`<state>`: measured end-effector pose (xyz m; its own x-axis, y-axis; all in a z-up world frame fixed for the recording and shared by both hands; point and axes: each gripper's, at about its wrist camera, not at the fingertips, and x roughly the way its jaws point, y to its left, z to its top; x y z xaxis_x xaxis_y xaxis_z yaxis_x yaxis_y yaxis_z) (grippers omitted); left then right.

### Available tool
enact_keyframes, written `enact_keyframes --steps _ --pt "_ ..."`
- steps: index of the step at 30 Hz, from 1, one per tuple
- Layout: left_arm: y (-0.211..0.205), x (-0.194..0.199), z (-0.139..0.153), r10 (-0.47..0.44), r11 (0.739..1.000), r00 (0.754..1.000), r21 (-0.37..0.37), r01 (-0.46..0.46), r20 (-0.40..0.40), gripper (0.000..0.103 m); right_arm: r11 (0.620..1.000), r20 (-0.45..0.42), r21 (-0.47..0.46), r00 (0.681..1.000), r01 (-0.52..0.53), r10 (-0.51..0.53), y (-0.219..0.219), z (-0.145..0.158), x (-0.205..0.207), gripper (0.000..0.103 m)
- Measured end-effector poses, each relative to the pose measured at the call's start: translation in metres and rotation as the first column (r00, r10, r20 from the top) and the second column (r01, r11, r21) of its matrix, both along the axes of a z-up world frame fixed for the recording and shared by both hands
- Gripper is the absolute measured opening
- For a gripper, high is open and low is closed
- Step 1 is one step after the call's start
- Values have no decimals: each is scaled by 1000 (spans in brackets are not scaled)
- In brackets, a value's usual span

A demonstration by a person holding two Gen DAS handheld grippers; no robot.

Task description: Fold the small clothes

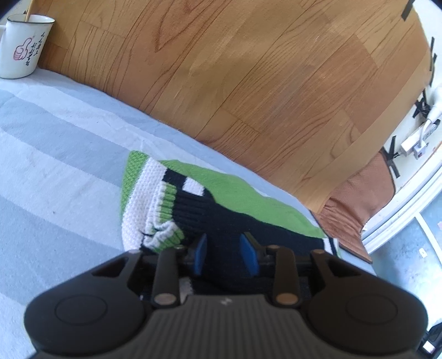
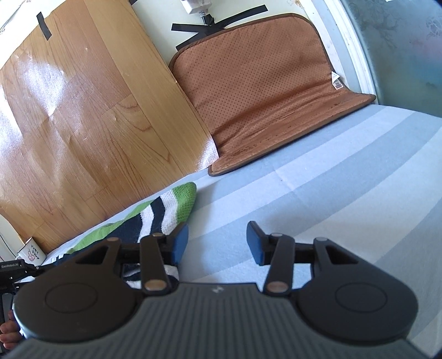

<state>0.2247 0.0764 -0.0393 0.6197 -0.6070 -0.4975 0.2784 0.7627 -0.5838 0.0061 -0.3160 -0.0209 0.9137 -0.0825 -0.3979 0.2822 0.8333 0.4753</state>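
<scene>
Left wrist view: I see my left tongs (image 1: 223, 250) parted, blue pads (image 1: 200, 250) standing either side of a raised fold of the knitted sweater (image 1: 193, 193). The dark navy knit fills the gap between the pads; I cannot tell whether the pads press on it or merely flank it. The sweater is green, white and navy, small, lying partly folded on the striped bed sheet (image 1: 55, 165), close to the sheet's far edge where it meets the wood-pattern wall panel (image 1: 248, 69). A ribbed cuff with a green and white hem lies on top at the sweater's left side. A white enamel mug (image 1: 23, 45) with a pink thumbs-up print stands at the far left corner of the sheet, against the panel, well apart from the sweater.

Right wrist view: my right tongs (image 2: 216, 241) stand open with only bare sheet between the pads. The left pad sits just beside the sweater's striped end, which lies along the sheet's far edge. A brown perforated cushion (image 2: 262, 91) leans against the wall at the far right, its lower edge resting on the sheet. Black tape strips (image 2: 44, 26) hold the panel to the wall.
</scene>
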Motion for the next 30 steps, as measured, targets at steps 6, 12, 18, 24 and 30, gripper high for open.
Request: enact_keyframes --steps 6,12,18,24,30 --pt "-2 -8 10 11 1000 998 14 -12 65 56 999 34 -12 999 -30 31 2 2 -4 50" --pt "-2 -2 5 12 999 999 37 -13 38 55 978 -7 -71 981 -195 195 17 5 7 49" --pt "-6 -3 6 4 998 999 64 -7 50 57 973 -149 -102 971 -206 190 24 -1 28 45" --pt "-3 -2 4 13 999 999 41 -15 47 57 996 -140 -54 988 -72 64 9 -5 22 26" --pt "9 -33 21 55 998 998 -3 -55 -4 58 995 -140 -56 987 -83 75 9 -3 20 29"
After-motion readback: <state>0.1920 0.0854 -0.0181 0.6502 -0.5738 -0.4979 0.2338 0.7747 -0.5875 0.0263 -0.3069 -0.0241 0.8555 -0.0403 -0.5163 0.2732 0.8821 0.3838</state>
